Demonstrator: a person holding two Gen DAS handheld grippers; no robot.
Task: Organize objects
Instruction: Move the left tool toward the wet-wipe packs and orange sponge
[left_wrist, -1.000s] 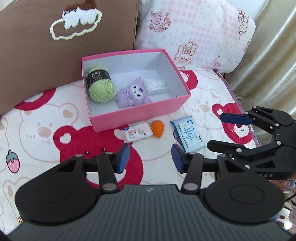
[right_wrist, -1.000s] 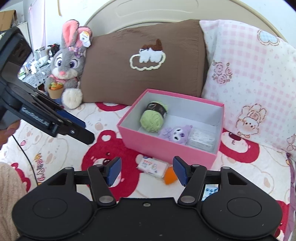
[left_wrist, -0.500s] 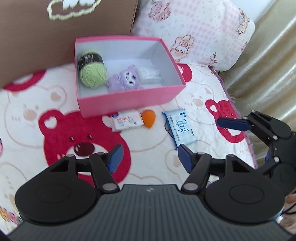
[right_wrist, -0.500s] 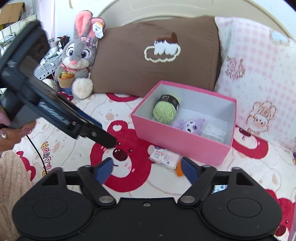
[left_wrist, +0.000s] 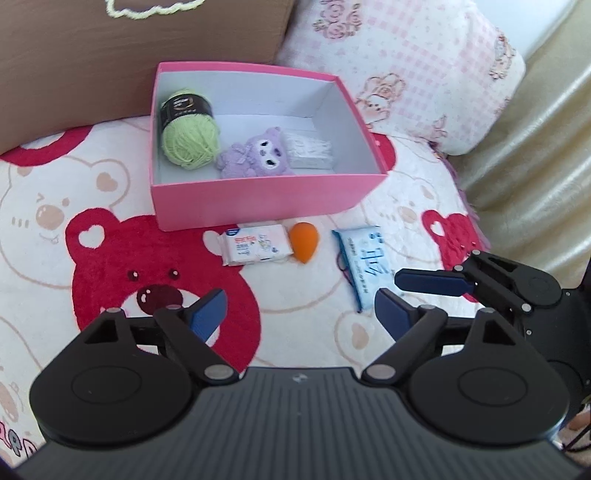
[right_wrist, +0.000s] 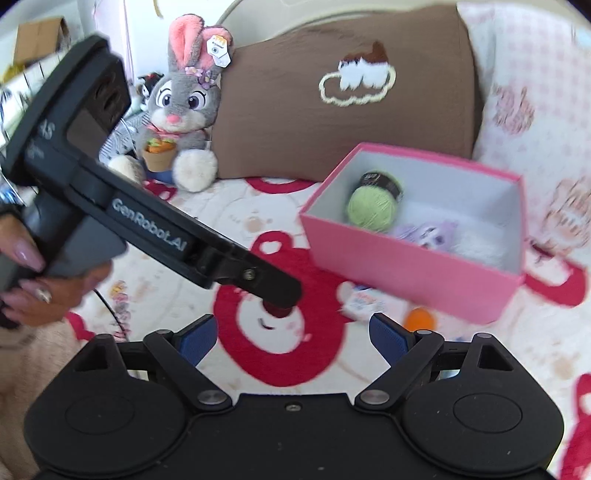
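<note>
Left tool (left_wrist: 295, 310): jaws opening, nothing between; sponge (left_wrist: 303, 242) ahead.
Right tool (right_wrist: 291, 334): spread, empty; box (right_wrist: 413, 269) ahead-right.

Black tongs (left_wrist: 295, 310), blue pads (left_wrist: 207, 314)

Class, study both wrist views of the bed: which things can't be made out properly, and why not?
- Blue tissue pack: left wrist view, its near corner is covered by the right gripper; print is blurred.
- White wipes pack: right wrist view, partly behind the pink box, motion-blurred.
- Brown pillow: left wrist view, cut off by the top edge.
</note>
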